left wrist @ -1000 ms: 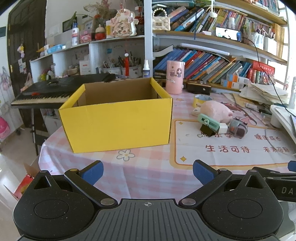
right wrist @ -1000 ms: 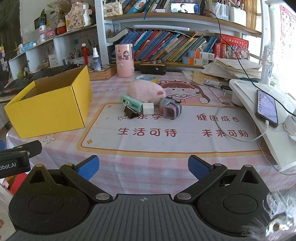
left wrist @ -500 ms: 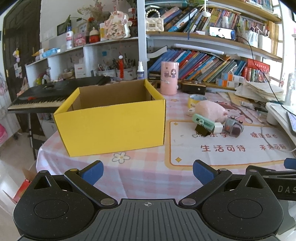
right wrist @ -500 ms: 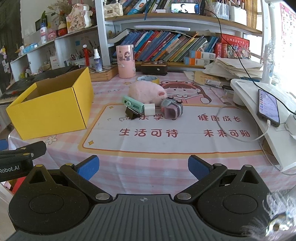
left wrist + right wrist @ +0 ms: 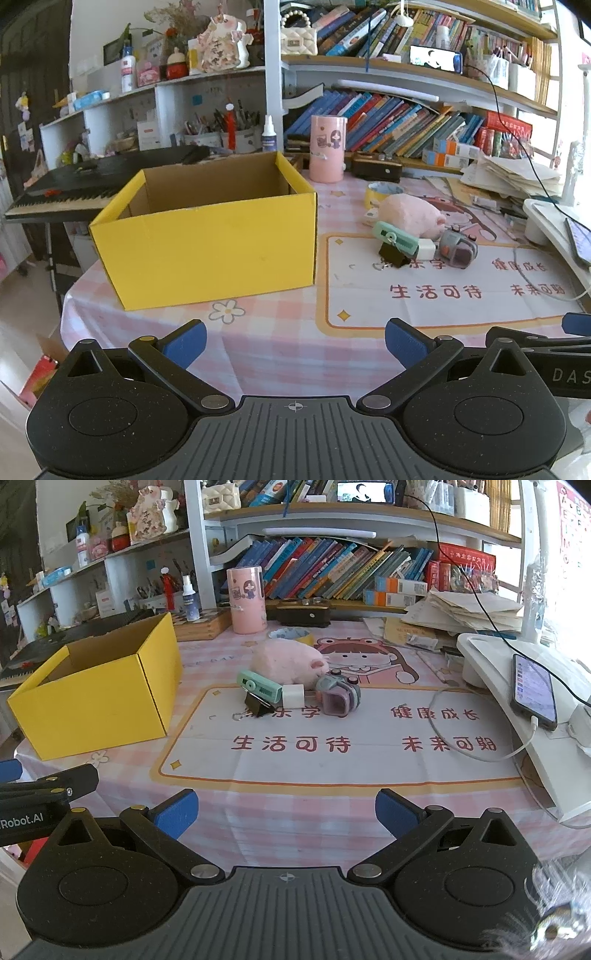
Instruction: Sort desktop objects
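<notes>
An open yellow cardboard box [image 5: 207,243] [image 5: 99,698] stands on the table's left side, and what I see of its inside is bare. To its right lies a cluster: a pink plush pig [image 5: 288,661], a mint green stapler [image 5: 258,688], a black binder clip [image 5: 256,705], a small white block [image 5: 293,696] and a grey-purple toy [image 5: 338,698]. My left gripper [image 5: 295,341] is open near the table's front edge, facing the box. My right gripper [image 5: 286,812] is open too, well short of the cluster, holding nothing.
A pink cup [image 5: 246,600] and a tape roll [image 5: 290,634] sit behind the cluster. A white stand with a phone [image 5: 533,690] and its cable fills the right side. Bookshelves [image 5: 351,568] rise at the back; a keyboard [image 5: 74,184] stands left of the table.
Both grippers have drawn back a little from the table, more so the left one, so box and cluster look slightly smaller. Both stay open. Nothing on the table moved.
</notes>
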`<state>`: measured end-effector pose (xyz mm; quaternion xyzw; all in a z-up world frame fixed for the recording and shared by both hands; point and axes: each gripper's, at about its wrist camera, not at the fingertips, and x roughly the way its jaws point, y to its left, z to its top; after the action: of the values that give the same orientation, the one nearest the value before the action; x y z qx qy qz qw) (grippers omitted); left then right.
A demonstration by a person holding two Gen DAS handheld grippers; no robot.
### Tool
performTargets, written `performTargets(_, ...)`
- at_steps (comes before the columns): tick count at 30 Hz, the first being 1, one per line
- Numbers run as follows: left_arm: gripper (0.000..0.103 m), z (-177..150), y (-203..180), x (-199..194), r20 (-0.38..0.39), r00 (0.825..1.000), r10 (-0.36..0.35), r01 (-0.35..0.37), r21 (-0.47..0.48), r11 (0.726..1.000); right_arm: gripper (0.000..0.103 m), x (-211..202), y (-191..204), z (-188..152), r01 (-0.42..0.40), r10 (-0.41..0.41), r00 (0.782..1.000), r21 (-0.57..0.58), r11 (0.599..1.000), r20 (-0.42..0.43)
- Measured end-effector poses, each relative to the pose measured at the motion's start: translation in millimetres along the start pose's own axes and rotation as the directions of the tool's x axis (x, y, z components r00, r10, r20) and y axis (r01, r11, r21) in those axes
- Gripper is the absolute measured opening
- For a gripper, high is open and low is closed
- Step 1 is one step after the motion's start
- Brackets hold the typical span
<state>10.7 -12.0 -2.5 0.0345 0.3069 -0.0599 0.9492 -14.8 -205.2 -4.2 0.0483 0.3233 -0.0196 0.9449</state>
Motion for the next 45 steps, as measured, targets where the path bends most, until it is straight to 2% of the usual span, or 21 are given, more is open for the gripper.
performTargets(11, 0.103, 3, -8, 7, -0.003, 1.000, -0.014, 0.014, 0.005, 1.000, 0.100, 6, -3, 4, 0.003, -0.003, 1.000, -0.013, 1.000, -0.004)
performTargets(19, 0.103, 7, -16, 17, -0.018, 1.000, -0.016, 0.016, -0.008, 1.000, 0.094, 15, -13, 10, 0.003, -0.004, 1.000, -0.017, 1.000, -0.017)
performTargets(24, 0.103, 10, -25, 25, -0.026, 1.000, -0.001, 0.000, -0.016, 1.000, 0.091, 23, -22, 17, -0.007, 0.007, 1.000, -0.023, 1.000, -0.022)
performTargets(45, 0.103, 30, -73, 67, -0.072, 0.996, 0.053, -0.057, -0.053, 0.997, 0.091, 77, -71, 54, -0.076, 0.069, 0.994, -0.079, 0.994, -0.082)
